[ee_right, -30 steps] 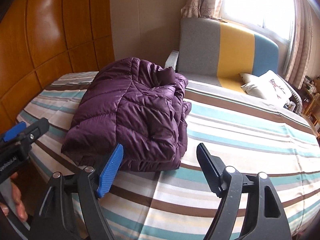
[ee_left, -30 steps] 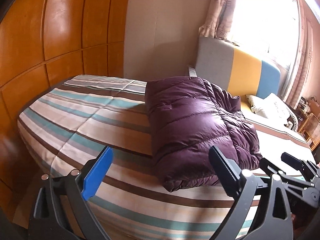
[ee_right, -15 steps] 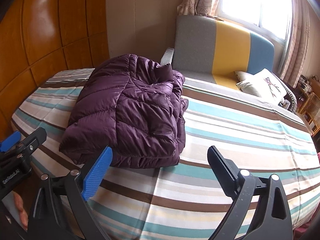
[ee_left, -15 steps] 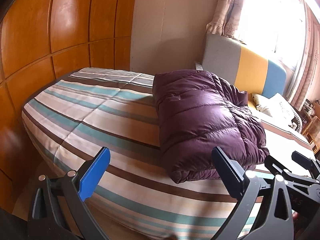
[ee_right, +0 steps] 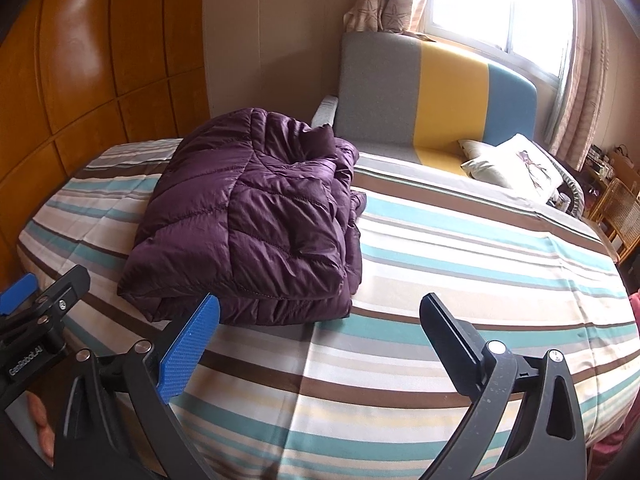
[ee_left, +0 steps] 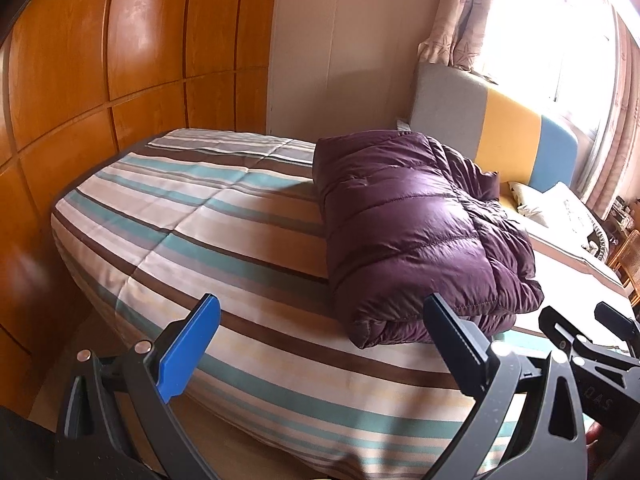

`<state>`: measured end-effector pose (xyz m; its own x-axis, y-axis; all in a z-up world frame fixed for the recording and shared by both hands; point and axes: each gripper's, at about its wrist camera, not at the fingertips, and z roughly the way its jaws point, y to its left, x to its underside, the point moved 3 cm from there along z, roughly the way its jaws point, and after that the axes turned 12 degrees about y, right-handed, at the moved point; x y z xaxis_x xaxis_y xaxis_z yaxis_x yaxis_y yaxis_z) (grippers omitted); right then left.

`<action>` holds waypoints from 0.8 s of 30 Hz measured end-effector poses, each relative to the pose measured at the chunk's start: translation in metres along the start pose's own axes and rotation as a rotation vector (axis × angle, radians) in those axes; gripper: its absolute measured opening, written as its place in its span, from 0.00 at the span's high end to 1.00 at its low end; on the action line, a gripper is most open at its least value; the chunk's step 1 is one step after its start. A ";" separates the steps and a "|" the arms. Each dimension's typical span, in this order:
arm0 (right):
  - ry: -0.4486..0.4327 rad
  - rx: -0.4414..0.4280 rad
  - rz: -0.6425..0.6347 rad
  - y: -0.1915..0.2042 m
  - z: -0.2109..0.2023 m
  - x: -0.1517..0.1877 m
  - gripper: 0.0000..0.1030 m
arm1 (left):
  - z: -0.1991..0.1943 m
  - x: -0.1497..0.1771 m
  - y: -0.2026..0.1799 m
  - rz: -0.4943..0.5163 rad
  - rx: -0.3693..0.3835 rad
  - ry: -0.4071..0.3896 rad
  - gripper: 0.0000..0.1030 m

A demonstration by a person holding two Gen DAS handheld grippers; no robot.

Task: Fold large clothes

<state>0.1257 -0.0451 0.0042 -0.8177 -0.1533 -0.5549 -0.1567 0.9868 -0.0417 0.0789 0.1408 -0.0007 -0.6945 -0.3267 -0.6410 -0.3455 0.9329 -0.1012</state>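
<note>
A dark purple quilted down jacket lies folded into a thick bundle on the striped bed; it also shows in the right wrist view. My left gripper is open and empty, held back from the bed's near edge, left of the bundle's front fold. My right gripper is open and empty, held before the bed, just right of the bundle's near edge. Neither gripper touches the jacket.
Orange wooden wardrobe panels stand left of the bed. A grey, yellow and blue headboard and white pillows are at the far end under a bright window. A wicker chair stands at the far right.
Both grippers have drawn back and up from the folded jacket, and their jaws have opened wider. The jacket has not moved.
</note>
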 end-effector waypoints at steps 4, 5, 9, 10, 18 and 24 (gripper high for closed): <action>0.004 0.002 -0.009 0.001 0.001 0.001 0.03 | -0.002 0.000 -0.001 -0.002 -0.018 -0.019 0.02; 0.003 0.000 -0.010 0.001 0.001 0.000 0.03 | -0.002 0.000 -0.001 -0.003 -0.019 -0.018 0.02; -0.009 0.009 -0.018 0.004 -0.001 0.000 0.03 | -0.003 0.000 0.001 -0.013 -0.037 -0.028 0.02; -0.006 0.008 -0.019 0.005 -0.001 0.000 0.03 | -0.003 0.000 0.002 -0.012 -0.045 -0.031 0.02; -0.012 0.007 -0.031 0.007 -0.002 0.001 0.03 | -0.002 0.001 0.000 -0.015 -0.046 -0.020 0.02; -0.011 0.002 -0.026 0.007 -0.001 0.001 0.03 | -0.005 0.000 -0.001 -0.005 -0.038 -0.027 0.02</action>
<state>0.1232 -0.0385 0.0046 -0.8074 -0.1787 -0.5623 -0.1771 0.9825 -0.0580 0.0763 0.1391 0.0030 -0.6759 -0.3264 -0.6607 -0.3727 0.9249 -0.0756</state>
